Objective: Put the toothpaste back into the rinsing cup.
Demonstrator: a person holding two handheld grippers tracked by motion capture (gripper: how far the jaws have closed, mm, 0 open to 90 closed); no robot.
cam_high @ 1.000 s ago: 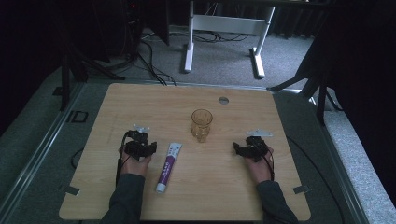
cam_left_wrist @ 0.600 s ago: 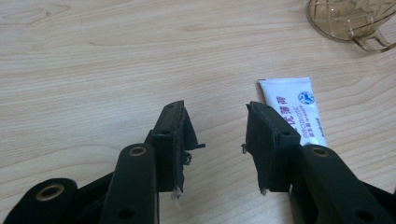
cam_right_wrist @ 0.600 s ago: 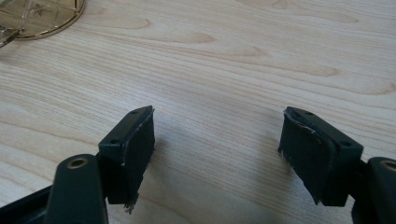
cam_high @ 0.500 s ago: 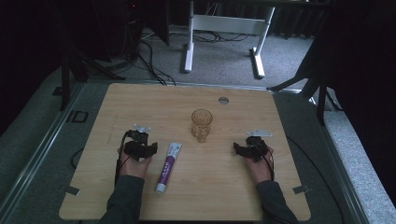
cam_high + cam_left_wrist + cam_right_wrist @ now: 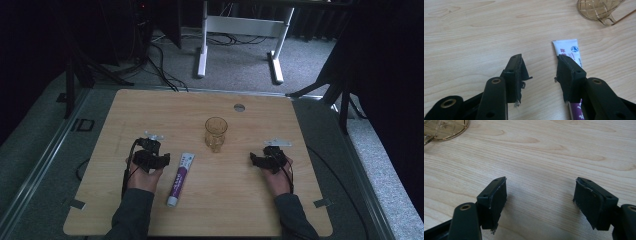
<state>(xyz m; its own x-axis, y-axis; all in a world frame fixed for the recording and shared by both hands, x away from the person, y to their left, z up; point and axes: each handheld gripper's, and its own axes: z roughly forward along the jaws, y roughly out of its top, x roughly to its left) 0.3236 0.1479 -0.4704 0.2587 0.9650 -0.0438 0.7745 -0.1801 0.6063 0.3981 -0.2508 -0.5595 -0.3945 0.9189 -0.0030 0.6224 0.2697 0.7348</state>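
Note:
A white and purple toothpaste tube (image 5: 180,172) lies on the wooden table (image 5: 150,110), its cap toward the person. My left gripper (image 5: 151,150) hovers just left of it. In the left gripper view that gripper (image 5: 540,67) is open and its jaws have just been opening, with bare wood between them. The tube's flat end (image 5: 567,48) shows beyond the right jaw. An amber glass mug (image 5: 216,132) stands upright mid-table; its base (image 5: 599,10) is visible at the top right. My right gripper (image 5: 270,152) stays low over the table at the right, and it (image 5: 540,192) is open wide over bare wood.
The mug's base (image 5: 441,127) sits at the top left of the right gripper view. A round grommet (image 5: 239,107) is set in the table's far side. A white desk frame (image 5: 240,30) and cables lie on the floor beyond.
My left gripper has lifted slightly beside the tube. The tube, the mug and the right gripper have kept their places.

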